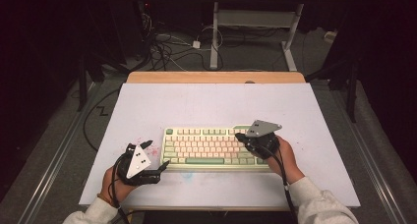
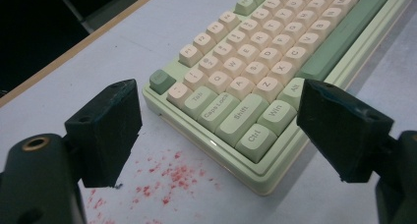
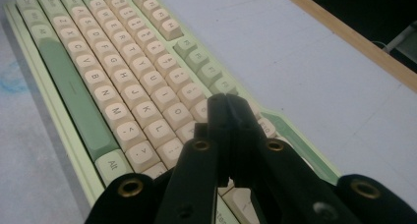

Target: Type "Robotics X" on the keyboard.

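Your left gripper [image 1: 160,171] sits nearest the high camera, at the table's [image 1: 319,116] near-left, jaws spread wide with nothing between them, pointing at the keyboard's [image 1: 196,160] left end but not touching it. In the left gripper view the two black pads frame the keyboard [image 2: 255,86] corner, Ctrl and Shift keys between them and well ahead.

Moving right, the keyboard lies flat at mid-table, parallel to the near edge. Your right gripper [image 1: 239,134] hovers over its right end, jaws closed together on nothing.

Risks, as I judge them: the closed tip could strike two neighbouring keys at once if you descend off-centre, or shove the board sideways, since nothing braces it. The open left jaws could snag the corner keycaps if you drift forward.

Only the left gripper view reveals red specks [image 2: 167,177] on the table beside the corner. Key legends read in both gripper views, and the right gripper view places the closed tip [image 3: 227,103] over the keys at the board's [image 3: 98,86] right end; the high view cannot resolve that.
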### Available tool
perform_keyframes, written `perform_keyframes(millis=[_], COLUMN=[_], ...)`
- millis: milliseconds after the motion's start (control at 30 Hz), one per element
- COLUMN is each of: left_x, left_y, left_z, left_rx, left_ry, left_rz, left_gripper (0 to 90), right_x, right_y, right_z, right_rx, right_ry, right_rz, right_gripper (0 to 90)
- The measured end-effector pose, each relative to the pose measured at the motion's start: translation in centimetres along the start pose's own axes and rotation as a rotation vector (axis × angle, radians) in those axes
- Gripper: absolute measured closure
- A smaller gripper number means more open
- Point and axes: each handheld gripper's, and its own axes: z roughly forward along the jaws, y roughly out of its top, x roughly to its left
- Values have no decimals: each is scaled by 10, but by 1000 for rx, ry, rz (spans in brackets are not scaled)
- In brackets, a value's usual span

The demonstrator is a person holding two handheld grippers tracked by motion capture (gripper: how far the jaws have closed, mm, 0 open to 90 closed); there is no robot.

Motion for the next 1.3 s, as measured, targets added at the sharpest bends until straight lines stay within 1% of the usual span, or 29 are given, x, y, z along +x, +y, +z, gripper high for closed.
perform_keyframes(millis=[133,267,333,433,500,533,567,867,933,967,1033,1067,1133,1167,1233,1300], left_x=[1,0,0,0,-1,-1,-1,-1,-1,-1,-1,-1,-2,-1,-1,-1], left_y=[-1,-1,-1,-1,-1,-1,-1,-1,-1,-1,-1,-1,-1,-1,-1,-1], left_z=[-1,0,0,1,1,1,1,2,1,1,1,1,1,1,1,0], left_rx=[-1,6,15,15,15,15,15,18,18,19,19,18,20,21,17,19], left_ry=[1,-4,-5,-12,-14,-16,-17,-22,-24,-24,-25,-25,-25,-24,-23,-24], left_rz=[-6,-1,8,8,9,8,6,7,5,6,6,7,9,10,2,6], left_gripper=[165,164,165,165,165,165,164,164,164,165,165,164,164,164,164,164], right_x=[5,10,12,15,16,17,17,22,22,23,25,26,26,26,25,25], right_y=[2,4,4,4,5,6,6,10,10,9,11,12,12,12,13,15], right_z=[12,23,28,36,39,40,41,49,52,54,55,54,50,47,41,35], right_rx=[27,46,58,79,84,84,85,97,114,135,139,136,114,104,79,53], right_ry=[17,29,37,42,42,42,41,37,34,35,35,31,33,26,24,22], right_rz=[-9,-17,-30,-35,-40,-35,-48,-55,-66,-67,-67,-72,-66,-62,-61,-53], right_gripper=[900,900,900,900,900,900,900,900,900,900,900,900,900,900,900,900])
